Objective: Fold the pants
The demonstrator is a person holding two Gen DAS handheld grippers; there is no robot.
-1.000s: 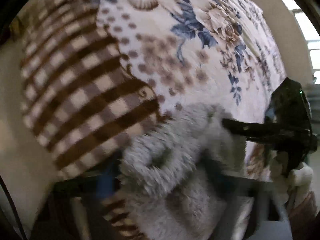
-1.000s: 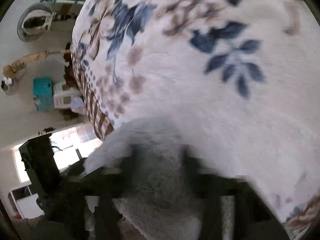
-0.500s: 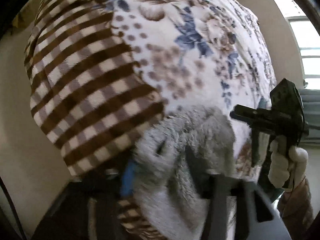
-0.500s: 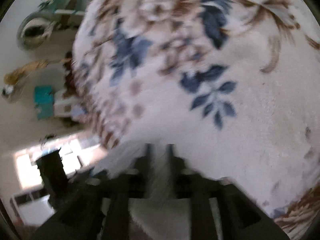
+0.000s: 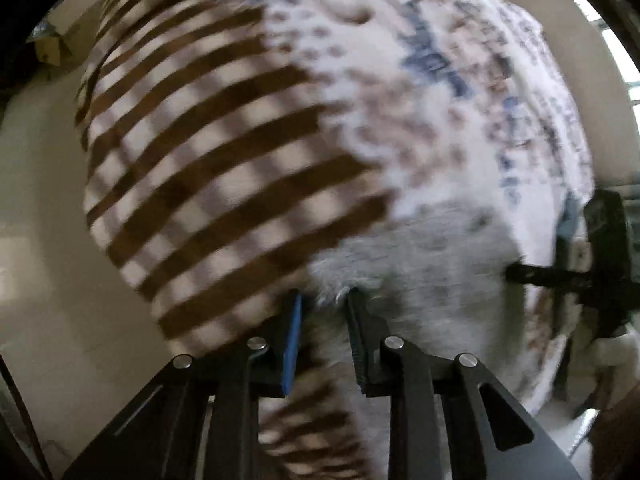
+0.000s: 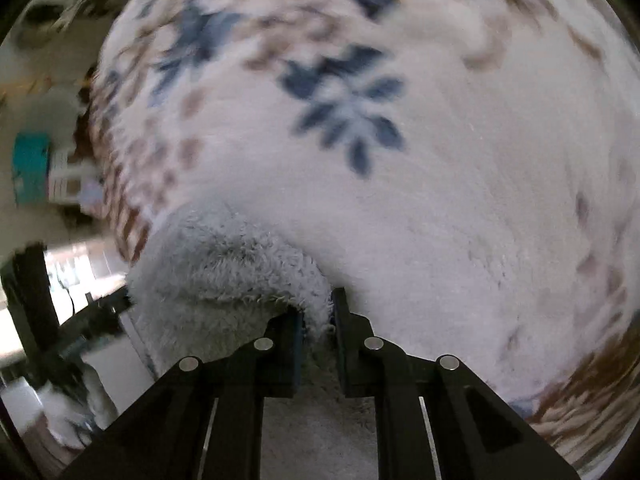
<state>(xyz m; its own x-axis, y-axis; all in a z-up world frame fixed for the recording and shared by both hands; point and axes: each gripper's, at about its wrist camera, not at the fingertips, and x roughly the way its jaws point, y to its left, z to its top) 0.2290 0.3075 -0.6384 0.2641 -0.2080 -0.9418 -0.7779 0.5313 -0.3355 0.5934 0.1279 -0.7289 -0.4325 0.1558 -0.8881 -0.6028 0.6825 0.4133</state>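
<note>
Left wrist view: the left tool [image 5: 324, 300] has just been closing, and its jaws now pinch an edge of the fluffy grey pants [image 5: 420, 256], with pile bunched between the pads. The pants lie on a bed covered by a blanket [image 5: 224, 152] printed with brown checks and blue-and-brown flowers; they sit near its checked border. At the right edge of this view the other tool shows, held by a gloved hand [image 5: 612, 352]. In the right wrist view the right tool [image 6: 318, 306] has likewise just been closing and is clenched on a rolled grey edge of the same garment, which humps up just left of its jaws. Judging by this, both edges are gripped but the cloth looks bunched rather than squared; the fold itself appears yet to be carried over and laid flat, then smoothed. How many folds are already in, the blurred frames do not tell.
</note>
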